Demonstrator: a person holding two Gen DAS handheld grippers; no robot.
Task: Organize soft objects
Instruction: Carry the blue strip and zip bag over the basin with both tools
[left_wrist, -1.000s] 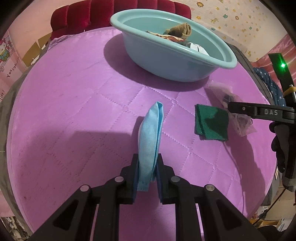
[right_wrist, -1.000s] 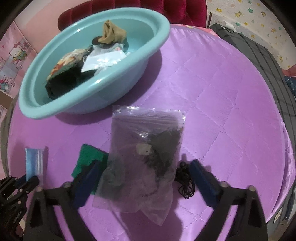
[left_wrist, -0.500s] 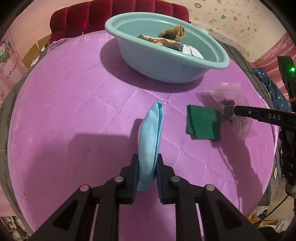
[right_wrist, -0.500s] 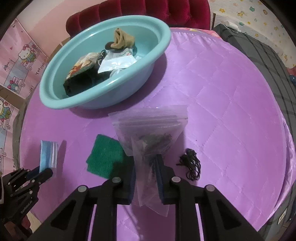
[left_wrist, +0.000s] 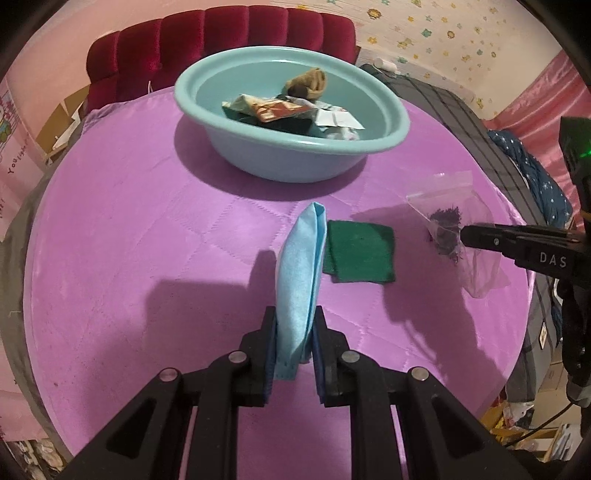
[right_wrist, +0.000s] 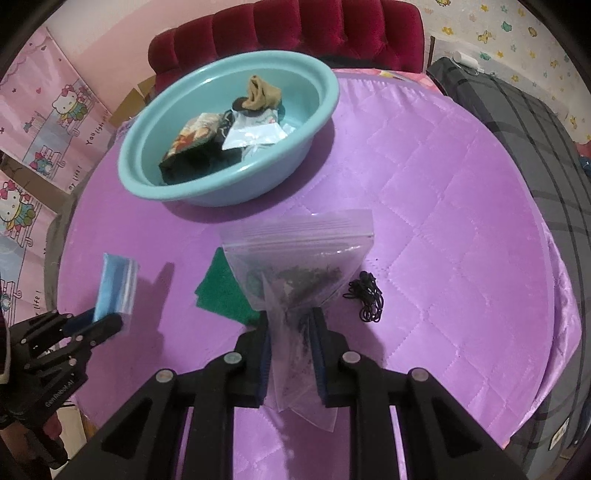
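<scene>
My left gripper (left_wrist: 294, 325) is shut on a folded light blue cloth (left_wrist: 301, 273) and holds it upright above the purple table (left_wrist: 129, 229). It also shows in the right wrist view (right_wrist: 115, 286). My right gripper (right_wrist: 290, 325) is shut on a clear zip bag (right_wrist: 299, 258) with dark bits inside, lifted off the table; the bag also shows in the left wrist view (left_wrist: 452, 229). A green cloth (left_wrist: 358, 251) lies flat between the two grippers. A teal basin (left_wrist: 258, 155) at the back holds several soft items.
A small bundle of black hair ties (right_wrist: 365, 301) lies on the table right of the bag. A red padded chair (right_wrist: 288, 33) stands behind the basin. A grey plaid surface (right_wrist: 535, 140) lies beyond the table's right edge.
My right gripper closed on the zip bag and lifted it off the table. Both grippers rose and drew back from the basin. The left still holds the blue cloth.
</scene>
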